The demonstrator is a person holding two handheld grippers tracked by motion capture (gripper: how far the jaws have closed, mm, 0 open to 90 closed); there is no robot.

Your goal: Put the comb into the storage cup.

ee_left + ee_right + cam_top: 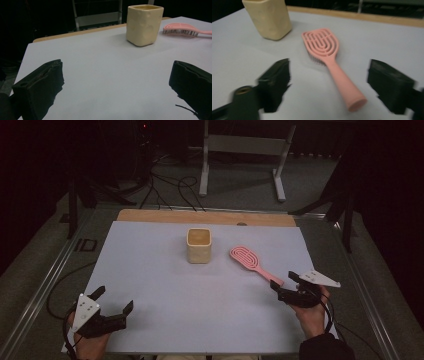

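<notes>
A pink hairbrush [252,262] lies flat on the white table sheet [165,285], its handle pointing to the near right. A cream square cup [199,245] stands upright just left of it. My right gripper [283,281] is open right at the handle's end. In the right gripper view, the brush [322,43] has its handle end between the wide jaws of that gripper [329,66], untouched, with the cup [270,17] beyond. My left gripper [115,298] rests open at the near left, empty. The left gripper view has its jaws [117,67] apart, the cup [143,23] and brush [181,28] far ahead.
A strip of wooden tabletop [150,216] shows along the sheet's far edge. Beyond the table, cables [170,185] trail over the floor beside a white metal stand [205,165]. Metal rails [45,275] flank the table on both sides.
</notes>
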